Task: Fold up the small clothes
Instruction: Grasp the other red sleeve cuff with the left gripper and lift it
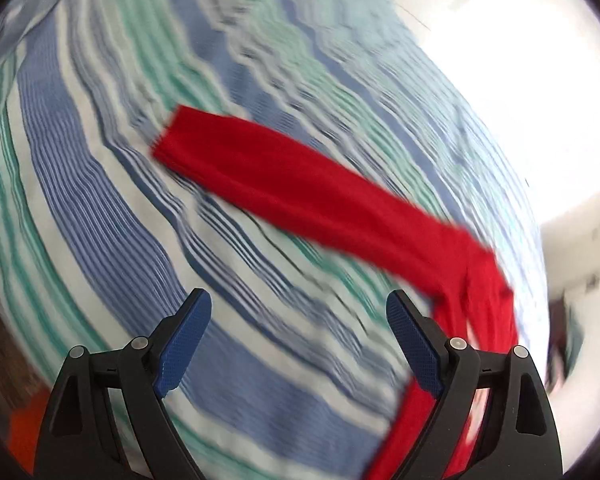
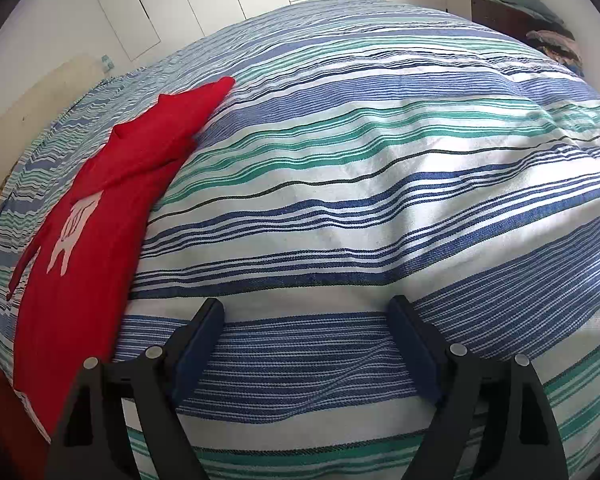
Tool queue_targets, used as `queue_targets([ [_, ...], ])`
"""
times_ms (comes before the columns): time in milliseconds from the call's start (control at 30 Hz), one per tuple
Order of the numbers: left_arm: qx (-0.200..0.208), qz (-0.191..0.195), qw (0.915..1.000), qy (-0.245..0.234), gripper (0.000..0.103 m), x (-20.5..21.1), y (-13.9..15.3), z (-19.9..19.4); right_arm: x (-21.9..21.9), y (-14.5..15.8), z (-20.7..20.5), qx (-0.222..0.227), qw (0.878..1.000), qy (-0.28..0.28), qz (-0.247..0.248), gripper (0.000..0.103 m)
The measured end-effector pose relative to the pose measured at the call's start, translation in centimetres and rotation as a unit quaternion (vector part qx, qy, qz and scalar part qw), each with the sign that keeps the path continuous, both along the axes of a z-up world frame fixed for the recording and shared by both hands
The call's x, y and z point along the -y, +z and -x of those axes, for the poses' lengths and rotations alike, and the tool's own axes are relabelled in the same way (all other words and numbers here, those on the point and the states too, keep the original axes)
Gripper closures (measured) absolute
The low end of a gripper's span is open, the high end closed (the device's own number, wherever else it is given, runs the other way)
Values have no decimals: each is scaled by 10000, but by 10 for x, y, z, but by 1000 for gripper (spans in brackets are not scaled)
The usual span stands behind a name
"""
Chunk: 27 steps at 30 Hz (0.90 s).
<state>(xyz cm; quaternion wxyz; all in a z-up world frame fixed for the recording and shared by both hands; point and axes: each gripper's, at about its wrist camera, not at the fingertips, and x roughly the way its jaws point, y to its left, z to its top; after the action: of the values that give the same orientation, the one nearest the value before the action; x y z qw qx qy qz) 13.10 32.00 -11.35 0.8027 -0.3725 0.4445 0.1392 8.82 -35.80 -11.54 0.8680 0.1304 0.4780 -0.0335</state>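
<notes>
- Red top [image 2: 96, 208] w/ a white print lies flat on the striped bedspread [image 2: 360, 184], far left in my right cam; one long sleeve [image 1: 300, 188] stretches out across my left cam, blurred.
- L gripper [image 1: 299, 308]: jaws wide, nothing between, sleeve just beside its right finger.
- R gripper [image 2: 306, 312]: jaws wide, holding nothing, over bare bedspread.

Garment [image 2: 100, 200] on bedspread [image 2: 380, 160], left
</notes>
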Motion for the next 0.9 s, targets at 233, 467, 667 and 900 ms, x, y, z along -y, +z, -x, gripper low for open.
queue_targets([
  [233,-156,953,9907,956,18,-81,-53,-24,-2,-1,0,-8,9999,26,139,15],
  [467,-61,1162,9787,1694,81,-108,-58,-37,-6,-4,-2,12,9997,62,257,12],
  [667,-10,-74,9943,1066,99,-79,-3,-54,-6,-4,-3,46,9996,75,265,10],
  [900,1607,-1651,9628,-1411,99,132,152,-118,-6,-4,-3,46,9996,107,245,8],
])
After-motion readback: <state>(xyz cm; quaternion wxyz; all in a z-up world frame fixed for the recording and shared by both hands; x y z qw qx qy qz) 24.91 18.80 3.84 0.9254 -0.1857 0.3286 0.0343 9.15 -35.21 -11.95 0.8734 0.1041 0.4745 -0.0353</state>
